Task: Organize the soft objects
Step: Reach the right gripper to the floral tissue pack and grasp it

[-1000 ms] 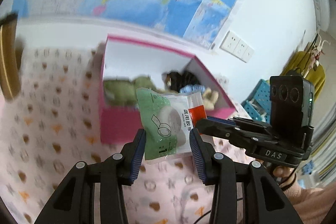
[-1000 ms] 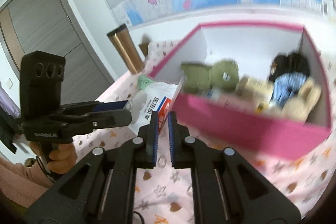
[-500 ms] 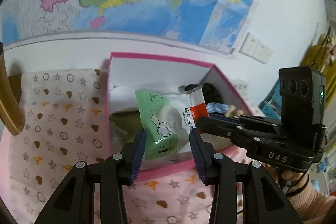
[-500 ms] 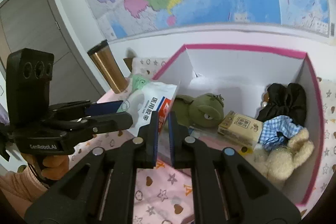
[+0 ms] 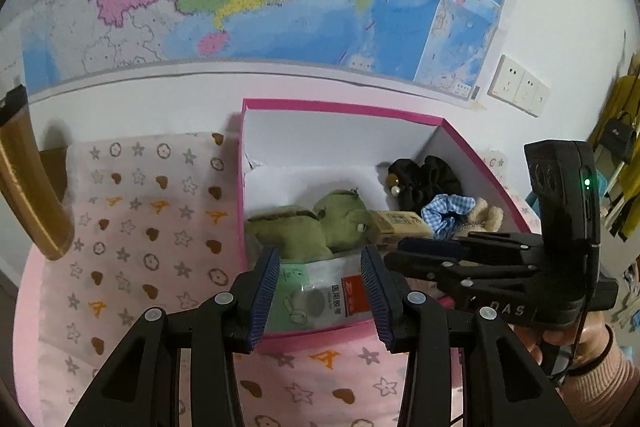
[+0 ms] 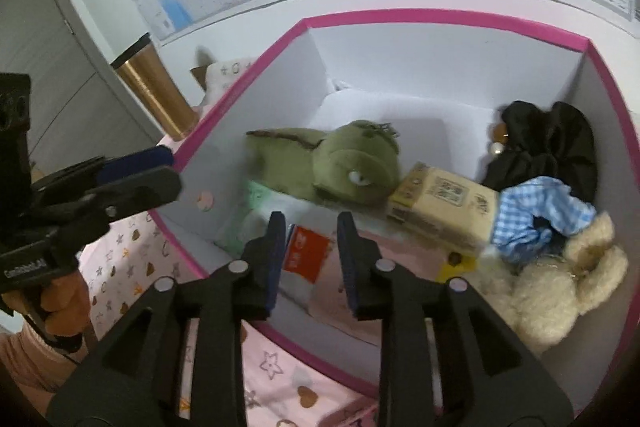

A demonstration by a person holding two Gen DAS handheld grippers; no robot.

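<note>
A pink box (image 5: 340,105) with white inside walls (image 6: 440,43) stands on a pink patterned cloth. In it lie a green plush turtle (image 5: 316,223) (image 6: 340,159), a tan packet (image 6: 444,207), a black scrunchie (image 6: 548,143), a blue checked scrunchie (image 6: 536,211) and a cream plush (image 6: 560,283). A green and white medical tape packet (image 5: 316,299) (image 6: 304,255) lies flat in the box's near left corner. My left gripper (image 5: 320,291) is open above it, not touching. My right gripper (image 6: 312,259) is open over the packet's red end.
A gold tumbler (image 5: 24,183) (image 6: 156,95) stands left of the box on the cloth (image 5: 140,227). A wall map and a wall socket (image 5: 520,91) are behind. A grey door (image 6: 48,39) is at the far left.
Both grippers let go of the tape packet. It dropped into the box's near left corner. The right gripper went from shut to open and moved over the box.
</note>
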